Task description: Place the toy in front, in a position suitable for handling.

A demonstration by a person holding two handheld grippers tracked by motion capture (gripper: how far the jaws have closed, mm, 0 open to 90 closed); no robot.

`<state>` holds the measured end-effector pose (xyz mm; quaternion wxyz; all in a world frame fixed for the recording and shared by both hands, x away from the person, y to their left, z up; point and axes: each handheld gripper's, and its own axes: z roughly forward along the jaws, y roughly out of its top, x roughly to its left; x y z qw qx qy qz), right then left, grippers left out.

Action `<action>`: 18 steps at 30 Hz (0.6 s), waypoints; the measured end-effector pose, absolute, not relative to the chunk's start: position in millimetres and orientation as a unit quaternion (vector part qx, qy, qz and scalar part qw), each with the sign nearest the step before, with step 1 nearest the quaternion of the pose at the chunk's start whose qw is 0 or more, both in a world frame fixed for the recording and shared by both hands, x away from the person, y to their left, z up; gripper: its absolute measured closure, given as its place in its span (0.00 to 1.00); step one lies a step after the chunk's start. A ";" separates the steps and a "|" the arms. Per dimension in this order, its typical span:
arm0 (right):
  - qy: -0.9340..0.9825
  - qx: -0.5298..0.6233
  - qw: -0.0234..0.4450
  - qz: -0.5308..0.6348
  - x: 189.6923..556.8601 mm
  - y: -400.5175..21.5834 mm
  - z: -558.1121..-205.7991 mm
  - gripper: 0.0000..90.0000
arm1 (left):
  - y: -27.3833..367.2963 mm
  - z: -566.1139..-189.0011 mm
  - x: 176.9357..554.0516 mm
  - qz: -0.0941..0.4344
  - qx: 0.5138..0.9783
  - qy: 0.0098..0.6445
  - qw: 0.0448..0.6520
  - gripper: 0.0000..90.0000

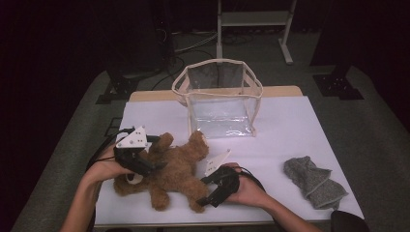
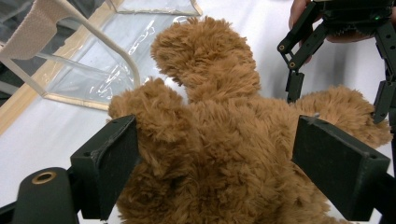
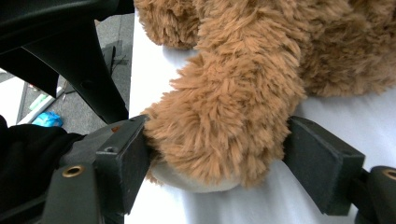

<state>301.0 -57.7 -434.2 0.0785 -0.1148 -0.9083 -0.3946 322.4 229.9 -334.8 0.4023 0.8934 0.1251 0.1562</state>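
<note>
Brown plush sits right between both pairs of fingers: the teddy bear (image 1: pixel 167 169) lies flat on the white worktop (image 1: pixel 285 140), head pointing away toward the clear bag (image 1: pixel 220 99) and legs toward the person, so its long axis runs from the near edge up toward the bag's open mouth.

From the left gripper (image 2: pixel 217 172) view, the bear's back fills the gap between the two black fingers (image 2: pixel 109 163). They stand wide, one on each flank of the torso, and I'd say they rest against the fur rather than squeeze it, though the pile hides the contact line. An arm and the head stretch out ahead of them.

The right gripper (image 3: pixel 217 163) has its fingers (image 3: pixel 126 163) either side of one foot, the pale sole turned down to the worktop. The left pad dents the fur; the far pad seems to touch as well, so this looks like a light hold on the foot.

Beyond the bear's head, the bag stands upright just past it, well within a short carry. Off to the right of the right fingers, well apart, lies a grey knitted cloth (image 1: pixel 314 181).

Lifting should follow the bear's length, head leading toward the bag.
</note>
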 end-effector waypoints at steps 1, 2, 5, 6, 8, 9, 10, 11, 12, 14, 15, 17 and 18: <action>-0.908 -0.114 0.079 -0.396 301.6 -57.4 -434.8 0.26 | 230.6 -335.3 323.8 0.157 0.891 0.131 0.406 0.15; -0.908 -0.116 0.080 -0.395 301.8 -57.2 -435.1 0.26 | 231.6 -335.3 325.5 0.158 0.889 0.135 0.409 0.15; -0.908 -0.115 0.081 -0.395 302.0 -56.9 -435.4 0.27 | 232.7 -334.9 329.8 0.161 0.883 0.144 0.416 0.16; -0.908 -0.115 0.081 -0.396 302.0 -57.0 -435.5 0.27 | 233.0 -334.7 331.7 0.164 0.882 0.143 0.418 0.18; -0.907 -0.116 0.084 -0.396 301.9 -56.9 -436.1 0.27 | 232.8 -335.1 334.7 0.164 0.879 0.147 0.423 0.23; -0.907 -0.117 0.086 -0.395 301.9 -56.7 -436.4 0.27 | 232.6 -335.9 336.6 0.160 0.878 0.150 0.425 0.24; -0.907 -0.116 0.086 -0.396 302.1 -56.4 -436.9 0.27 | 232.4 -337.0 338.7 0.164 0.876 0.152 0.427 0.25; -0.907 -0.115 0.086 -0.396 302.3 -56.1 -437.3 0.27 | 232.3 -338.1 340.7 0.164 0.873 0.162 0.430 0.25; -0.907 -0.115 0.087 -0.396 302.2 -55.9 -437.5 0.27 | 232.6 -339.1 342.9 0.165 0.871 0.165 0.433 0.26; -0.907 -0.115 0.088 -0.395 301.9 -55.6 -437.8 0.27 | 232.9 -341.5 346.1 0.167 0.864 0.176 0.441 0.30; -0.907 -0.115 0.089 -0.395 301.8 -55.5 -437.8 0.27 | 233.3 -342.7 348.0 0.163 0.865 0.178 0.440 0.30; -0.907 -0.115 0.089 -0.395 301.8 -55.5 -437.5 0.29 | 233.4 -344.7 350.1 0.165 0.865 0.180 0.439 0.39; -0.907 -0.114 0.089 -0.395 301.7 -55.6 -437.3 0.29 | 233.3 -345.5 350.8 0.164 0.866 0.180 0.437 0.44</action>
